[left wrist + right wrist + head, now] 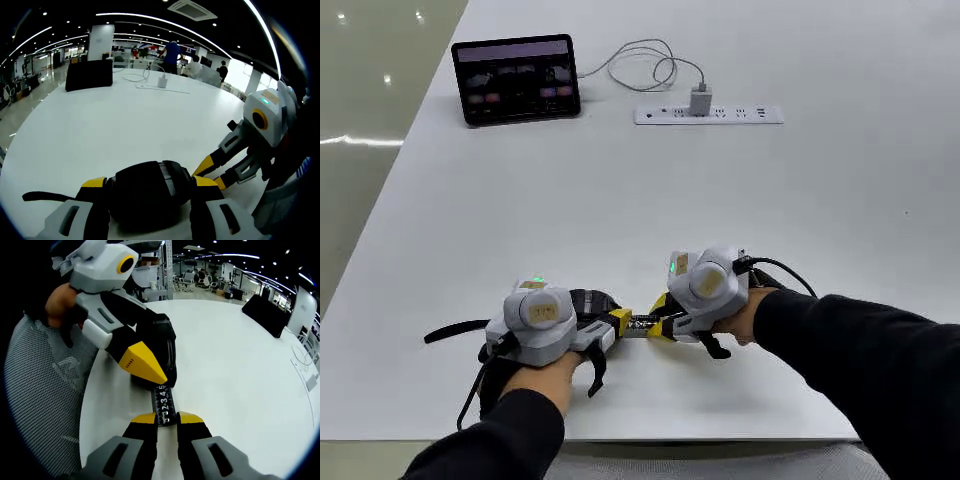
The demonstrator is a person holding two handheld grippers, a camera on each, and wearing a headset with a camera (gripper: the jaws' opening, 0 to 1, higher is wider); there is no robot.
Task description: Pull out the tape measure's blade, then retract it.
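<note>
Left tongs (150,183) grip the tape measure (145,202), right tongs (166,418) pinch its slightly drawn blade (163,401).

The worktop (620,200) is plain white. The tape measure (160,347) has a black case, and its blade (163,405) is dark with white numerals and tick marks. The left gripper (150,182) and the right gripper (167,419) have pale grey housings, black jaws ending in yellow, and a small green light each. The sleeves (860,350) are black. The tablet (516,78) is black, its dark screen topped by a purple band. The power strip (740,115), charger (701,101) and cable (640,60) are white. The chair mesh (45,400) is grey, finely dotted.
</note>
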